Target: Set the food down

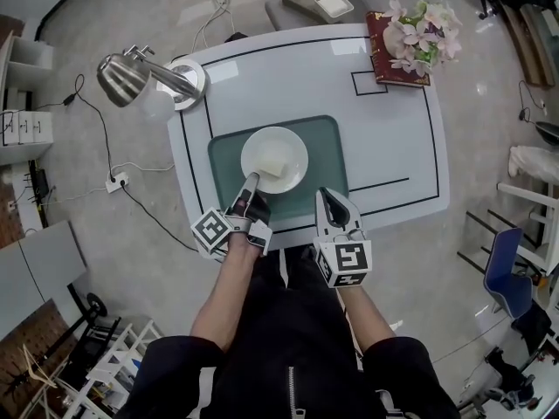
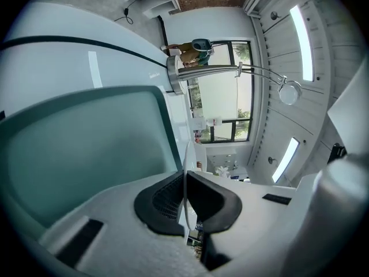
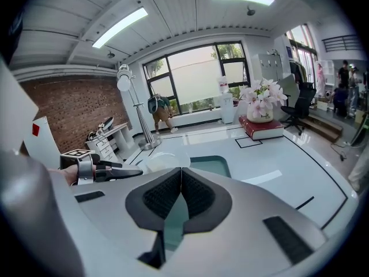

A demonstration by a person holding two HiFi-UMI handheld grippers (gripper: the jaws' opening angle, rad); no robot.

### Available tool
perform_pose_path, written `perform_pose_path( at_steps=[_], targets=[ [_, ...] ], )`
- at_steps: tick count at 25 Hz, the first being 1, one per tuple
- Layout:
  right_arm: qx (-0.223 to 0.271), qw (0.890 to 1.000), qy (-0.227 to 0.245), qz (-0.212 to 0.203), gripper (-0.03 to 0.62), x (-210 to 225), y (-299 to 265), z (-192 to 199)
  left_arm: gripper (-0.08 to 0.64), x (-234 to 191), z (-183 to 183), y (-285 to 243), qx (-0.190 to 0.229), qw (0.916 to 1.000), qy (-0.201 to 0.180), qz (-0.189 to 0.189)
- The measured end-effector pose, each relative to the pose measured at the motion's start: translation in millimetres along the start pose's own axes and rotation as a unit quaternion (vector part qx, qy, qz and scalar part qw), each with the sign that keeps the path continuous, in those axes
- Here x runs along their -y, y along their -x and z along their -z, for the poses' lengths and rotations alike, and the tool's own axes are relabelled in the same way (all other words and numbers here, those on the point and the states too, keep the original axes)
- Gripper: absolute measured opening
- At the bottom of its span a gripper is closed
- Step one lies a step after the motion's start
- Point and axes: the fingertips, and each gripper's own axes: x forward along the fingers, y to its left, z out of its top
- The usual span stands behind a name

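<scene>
A white plate rests on the teal mat in the middle of the white table. A pale block of food lies on it. My left gripper reaches in from the near side and is shut on the plate's near-left rim. In the left gripper view that rim shows edge-on as a thin white line between the pads, with my left gripper closed on it. My right gripper hovers at the mat's near right edge. It is shut with nothing in it.
A metal desk lamp stands at the table's far left corner. A red book with pink flowers sits at the far right corner. Cables run over the floor at left, and a blue chair stands at right.
</scene>
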Motion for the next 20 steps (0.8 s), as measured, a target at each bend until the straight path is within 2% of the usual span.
perform_pose_path(
  at_steps=[8,20],
  targets=[
    [-0.009,1.000,-0.016,0.006,0.009,8.7,-3.5,9.5,0.012,-21.7,8.4,-11.0,-0.008,0.9984,-0.011,-0.055],
    [-0.009,1.000,-0.020,0.007,0.009,12.9,-8.8,8.3,0.011,-35.8,11.0,-11.7,-0.024,0.9947,-0.042,-0.091]
  ],
)
